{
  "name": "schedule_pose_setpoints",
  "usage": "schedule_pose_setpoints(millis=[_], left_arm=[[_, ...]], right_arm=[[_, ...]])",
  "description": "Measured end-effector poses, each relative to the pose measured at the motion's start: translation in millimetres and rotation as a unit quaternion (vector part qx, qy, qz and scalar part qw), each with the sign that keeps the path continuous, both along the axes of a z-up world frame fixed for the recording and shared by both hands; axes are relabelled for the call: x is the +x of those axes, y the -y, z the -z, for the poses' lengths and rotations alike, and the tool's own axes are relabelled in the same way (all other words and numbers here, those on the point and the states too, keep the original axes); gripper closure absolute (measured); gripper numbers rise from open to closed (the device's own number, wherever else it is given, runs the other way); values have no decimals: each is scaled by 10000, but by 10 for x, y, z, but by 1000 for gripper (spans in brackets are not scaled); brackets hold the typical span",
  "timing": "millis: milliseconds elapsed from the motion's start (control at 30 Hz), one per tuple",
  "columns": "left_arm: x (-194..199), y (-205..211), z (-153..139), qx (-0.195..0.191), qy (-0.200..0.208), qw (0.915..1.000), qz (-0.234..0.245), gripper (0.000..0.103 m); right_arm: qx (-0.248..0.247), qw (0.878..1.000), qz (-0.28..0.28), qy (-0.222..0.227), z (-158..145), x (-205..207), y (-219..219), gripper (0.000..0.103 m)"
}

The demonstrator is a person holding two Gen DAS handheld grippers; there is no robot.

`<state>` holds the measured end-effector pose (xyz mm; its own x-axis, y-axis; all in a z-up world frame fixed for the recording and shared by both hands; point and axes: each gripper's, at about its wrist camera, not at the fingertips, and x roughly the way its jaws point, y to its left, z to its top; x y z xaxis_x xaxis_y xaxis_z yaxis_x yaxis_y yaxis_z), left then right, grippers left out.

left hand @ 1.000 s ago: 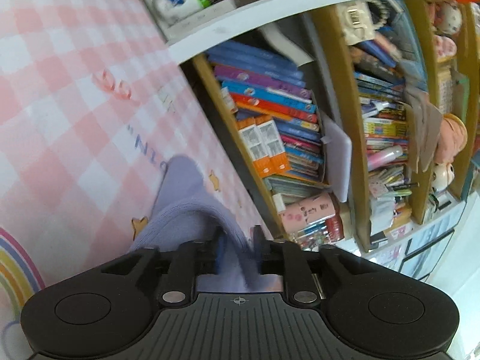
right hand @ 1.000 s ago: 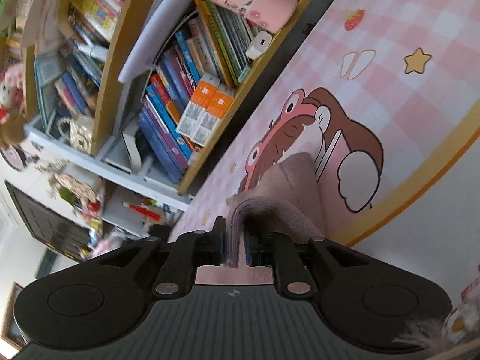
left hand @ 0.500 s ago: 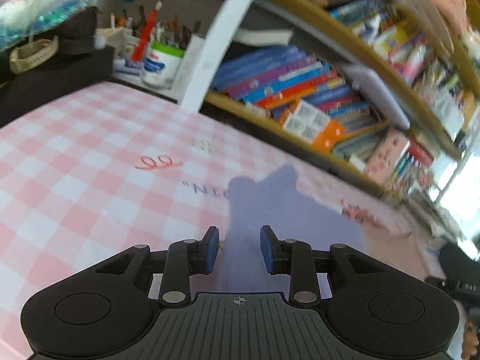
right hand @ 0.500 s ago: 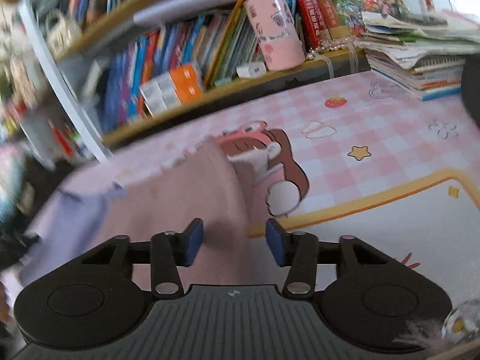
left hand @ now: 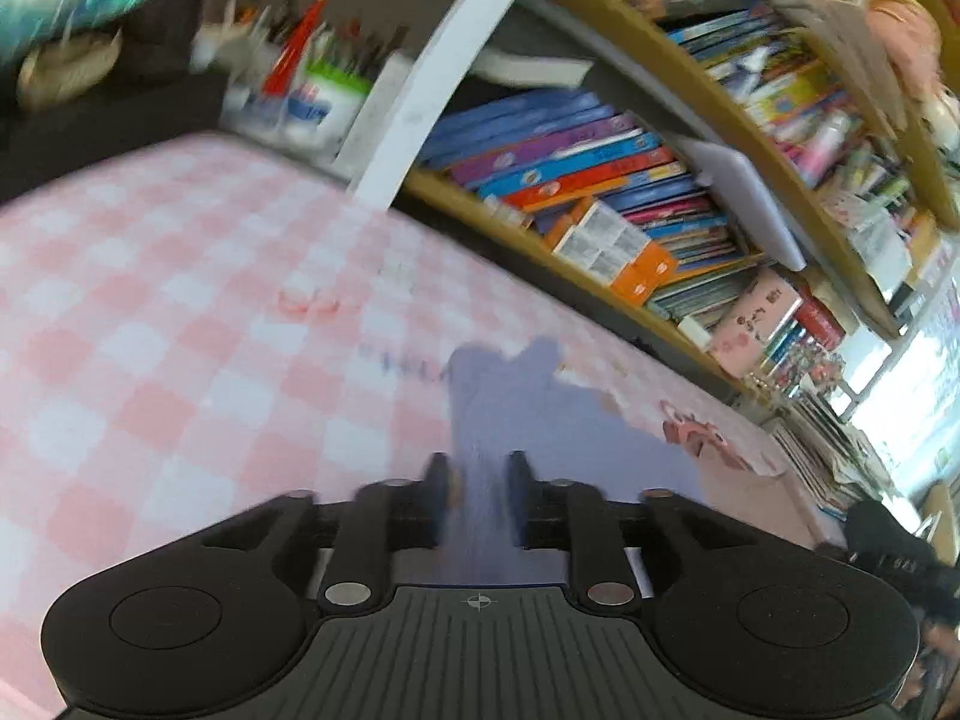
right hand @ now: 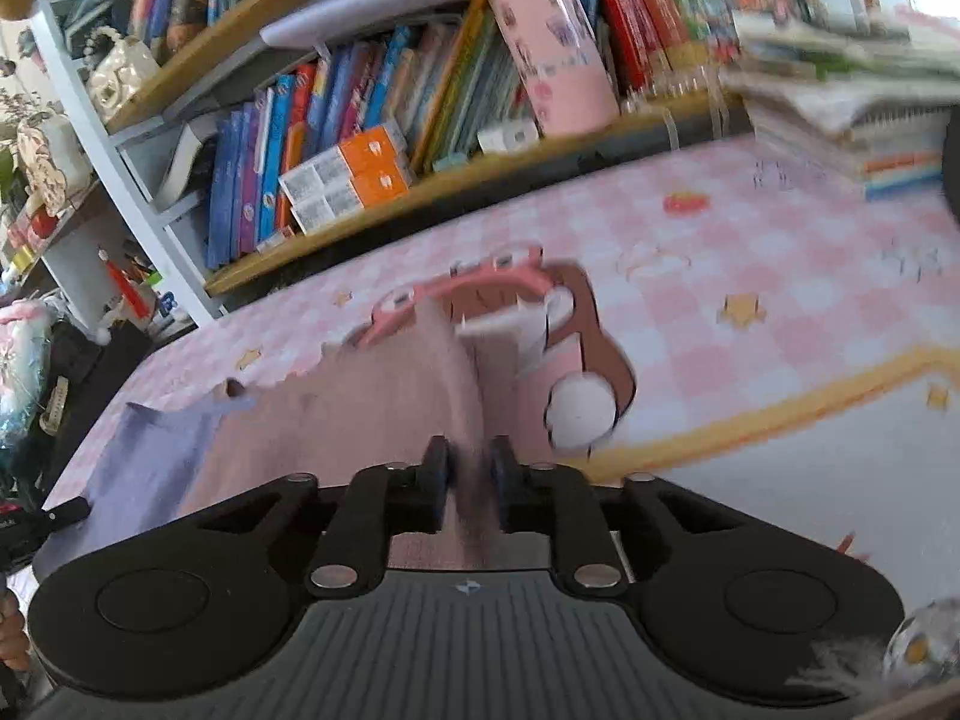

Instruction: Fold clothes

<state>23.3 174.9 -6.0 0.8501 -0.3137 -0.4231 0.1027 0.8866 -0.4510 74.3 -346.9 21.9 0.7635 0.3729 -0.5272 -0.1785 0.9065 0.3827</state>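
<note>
The soft lilac-and-pink garment (left hand: 540, 420) lies spread on the pink checked cartoon-print bench cover (left hand: 150, 330), its near edge hidden behind both tools. The left gripper (left hand: 477, 474) is opening its fingers around a blurred lilac fold. The right gripper (right hand: 465, 462) is closing narrow fingers on a raised pink fold; contact is blurred.

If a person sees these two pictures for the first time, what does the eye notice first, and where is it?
First comes the pink checked mat over the whole table, with a brown and pink cartoon figure near the middle of the right view. On it lies a garment, lilac at one end and dusty pink at the other, reaching between both grippers' fingers. Behind, a crowded bookshelf fills the background.
</note>
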Motion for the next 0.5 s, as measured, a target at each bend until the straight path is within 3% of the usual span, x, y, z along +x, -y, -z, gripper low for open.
schedule_pose_setpoints(millis=[67,133,200,267,333,367,400,500], left_arm=[[50,57,-119,472,357,9982,98,49],[160,143,-167,978,466,9938,236,47],[343,227,-129,1252,273,9911,368,51],[497,294,-48,1286,-13,9900,572,51],[547,329,1,1342,-103,9883,711,69],[555,330,3,1337,-117,9883,727,85],[551,301,-8,1212,-80,9899,728,93],[442,107,-82,448,232,9967,632,96]], right_arm=[[-112,9998,-69,131,-97,43,6,67],[-345,9992,-89,181,-149,150,-40,67],[-613,9978,-138,210,-167,269,-123,67],[-868,9959,-202,170,-132,363,-210,73],[-1017,9942,-329,76,-74,450,-288,90],[-1062,9937,-353,67,-54,469,-311,95],[-1104,9932,-368,68,-36,483,-330,96],[-677,9970,-294,217,-94,458,-230,97]])
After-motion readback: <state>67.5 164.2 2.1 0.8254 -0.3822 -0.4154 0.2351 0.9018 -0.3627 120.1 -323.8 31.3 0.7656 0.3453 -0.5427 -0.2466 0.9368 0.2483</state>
